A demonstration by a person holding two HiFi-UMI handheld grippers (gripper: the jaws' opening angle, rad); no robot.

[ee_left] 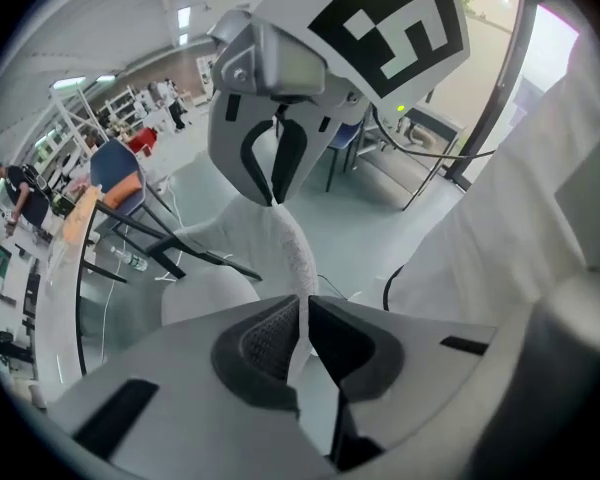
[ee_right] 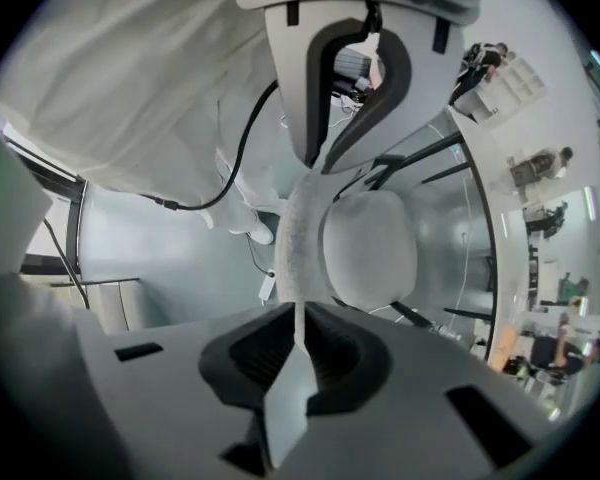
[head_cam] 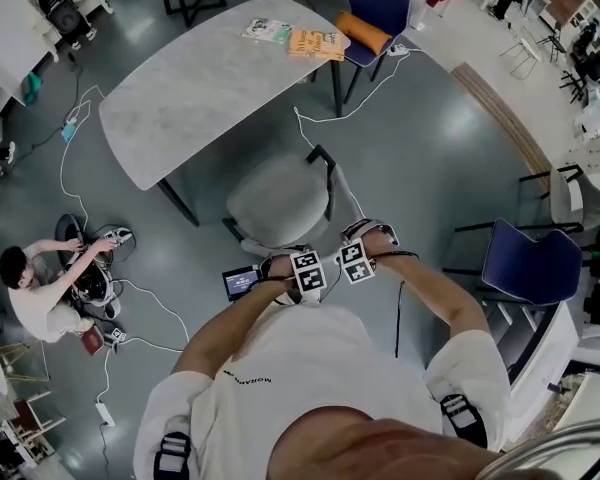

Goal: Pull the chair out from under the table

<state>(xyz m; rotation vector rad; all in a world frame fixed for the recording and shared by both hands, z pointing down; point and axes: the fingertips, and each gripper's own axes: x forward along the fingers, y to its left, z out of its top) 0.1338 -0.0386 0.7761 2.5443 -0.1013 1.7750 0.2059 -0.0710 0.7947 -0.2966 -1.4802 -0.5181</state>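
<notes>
Two clenched holds: left gripper [ee_left: 302, 316] and right gripper [ee_right: 298, 333] pinch the backrest's [ee_right: 298, 236] top edge | chair [head_cam: 277, 200] just beside the counter [head_cam: 200, 78], seat seemingly out (legs hidden) | step: pulling | next: draw back evenly, both holds firm

The left arm [head_cam: 225, 326] and the right arm [head_cam: 435, 290] reach forward and down, side by side, with elbows bent. The left gripper [ee_left: 300, 336] points steeply down, the right gripper [ee_right: 298, 346] straight down. Each has its jaws pressed on the thin chair back [ee_left: 285, 253].
</notes>
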